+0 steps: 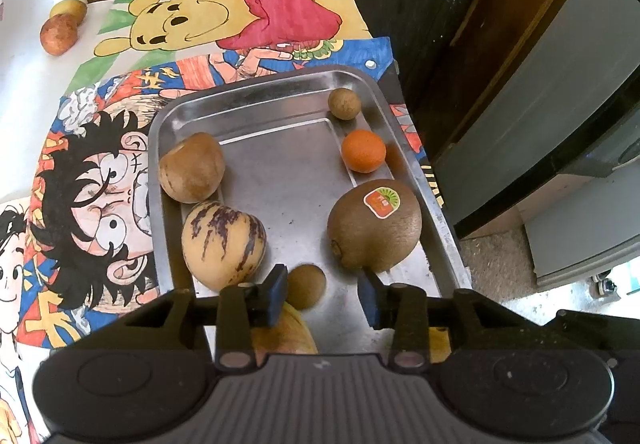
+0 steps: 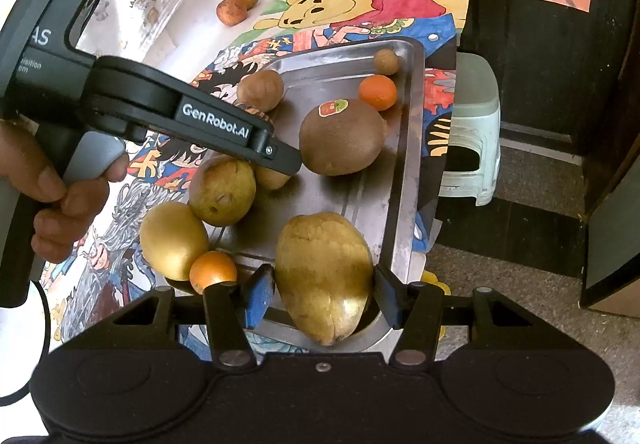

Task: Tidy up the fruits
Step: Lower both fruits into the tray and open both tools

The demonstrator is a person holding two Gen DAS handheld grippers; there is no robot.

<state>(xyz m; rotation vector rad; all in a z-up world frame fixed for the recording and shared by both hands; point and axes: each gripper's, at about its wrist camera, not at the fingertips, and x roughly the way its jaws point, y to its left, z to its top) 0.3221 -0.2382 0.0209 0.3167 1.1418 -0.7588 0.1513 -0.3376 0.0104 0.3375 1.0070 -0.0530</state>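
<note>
A steel tray (image 1: 280, 100) lies on a cartoon-print cloth. In the left wrist view it holds a stickered kiwi (image 1: 374, 226), a small orange (image 1: 363, 151), a tiny brown fruit (image 1: 344, 104), a round brown fruit (image 1: 192, 168), a purple-striped melon (image 1: 222, 244) and a small brown fruit (image 1: 306, 286). My left gripper (image 1: 322, 298) hangs open low over the tray, with nothing between its fingers and the small brown fruit beside the left one. My right gripper (image 2: 324, 296) is shut on a large yellow-brown mango (image 2: 324, 276) above the tray's near end (image 2: 400, 204).
A pear (image 2: 222, 190), a yellow kiwi (image 2: 172, 240) and another orange (image 2: 212, 270) crowd the tray's left side. Two small fruits (image 1: 60, 34) lie on the white table at the far left. A green stool (image 2: 472, 132) and dark doors stand right of the table edge.
</note>
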